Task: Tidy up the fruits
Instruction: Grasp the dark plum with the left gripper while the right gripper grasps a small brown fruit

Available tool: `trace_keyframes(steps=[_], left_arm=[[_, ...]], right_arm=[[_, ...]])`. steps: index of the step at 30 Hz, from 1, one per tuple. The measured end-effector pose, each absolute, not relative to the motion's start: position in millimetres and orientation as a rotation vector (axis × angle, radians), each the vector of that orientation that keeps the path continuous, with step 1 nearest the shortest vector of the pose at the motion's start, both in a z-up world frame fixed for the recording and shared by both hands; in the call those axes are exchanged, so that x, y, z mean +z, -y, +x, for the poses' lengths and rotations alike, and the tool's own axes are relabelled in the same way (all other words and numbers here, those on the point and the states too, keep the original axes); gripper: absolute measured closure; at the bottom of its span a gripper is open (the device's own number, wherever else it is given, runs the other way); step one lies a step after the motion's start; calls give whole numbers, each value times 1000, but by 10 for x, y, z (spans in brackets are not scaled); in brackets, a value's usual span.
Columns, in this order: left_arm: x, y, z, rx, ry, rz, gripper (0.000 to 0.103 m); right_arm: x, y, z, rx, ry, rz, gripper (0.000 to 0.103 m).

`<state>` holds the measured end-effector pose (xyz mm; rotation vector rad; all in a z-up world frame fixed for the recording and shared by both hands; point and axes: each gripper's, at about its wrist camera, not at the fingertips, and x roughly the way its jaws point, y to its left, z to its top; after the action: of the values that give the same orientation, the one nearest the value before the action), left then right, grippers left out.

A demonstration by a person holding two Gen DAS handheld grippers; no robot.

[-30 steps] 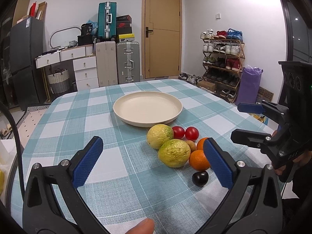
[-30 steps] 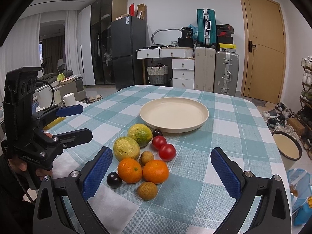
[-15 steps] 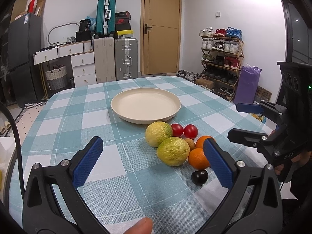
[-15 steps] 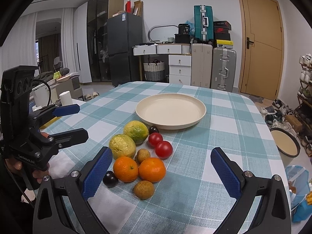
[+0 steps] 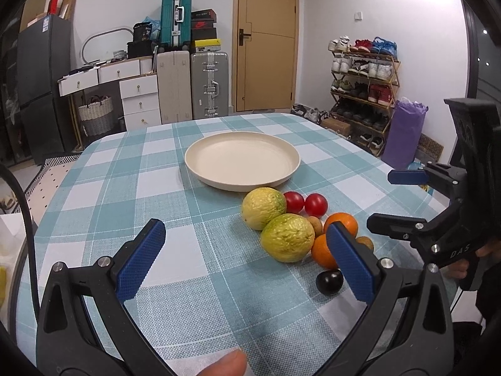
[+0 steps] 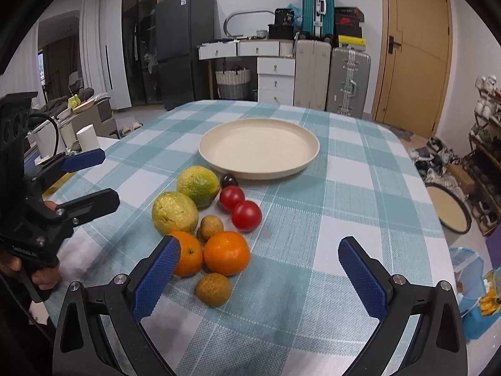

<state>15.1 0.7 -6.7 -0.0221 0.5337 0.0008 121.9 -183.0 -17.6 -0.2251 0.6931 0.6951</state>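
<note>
A cream plate point(image 5: 242, 163) point(image 6: 259, 148) sits empty on the checked table. In front of it lies a cluster of fruit: two yellow-green citrus point(image 5: 287, 237) point(image 6: 198, 185), two red tomatoes point(image 6: 246, 215), two oranges point(image 6: 226, 253), small brown fruits point(image 6: 213, 289) and a dark plum point(image 5: 329, 282). My left gripper point(image 5: 250, 263) is open and empty, just left of the cluster. My right gripper point(image 6: 260, 279) is open and empty, above the near side of the cluster.
The teal checked tablecloth point(image 5: 131, 194) covers the table. Suitcases point(image 5: 209, 84), drawers and a door stand behind it. A shoe rack point(image 5: 363, 72) is at the right. A basin point(image 6: 448, 209) sits on the floor.
Both grippers have moved a little closer to the fruit; the right one now hangs over the near oranges. Both stay open. No fruit has moved.
</note>
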Motion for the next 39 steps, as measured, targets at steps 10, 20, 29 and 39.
trace_keyframes(steps=[10, 20, 29, 39], left_arm=[[-154, 71, 183, -66, -619, -59, 1], [-261, 289, 224, -118, -694, 2, 1], [-456, 407, 389, -149, -807, 14, 3], [-595, 591, 518, -248, -889, 37, 41]], right_arm=[[-389, 1774, 1160, 789, -859, -198, 10], [-566, 1673, 1105, 832, -917, -217, 51], [-565, 1703, 1107, 838, -921, -199, 72], [-505, 1771, 1068, 832, -893, -170, 74]])
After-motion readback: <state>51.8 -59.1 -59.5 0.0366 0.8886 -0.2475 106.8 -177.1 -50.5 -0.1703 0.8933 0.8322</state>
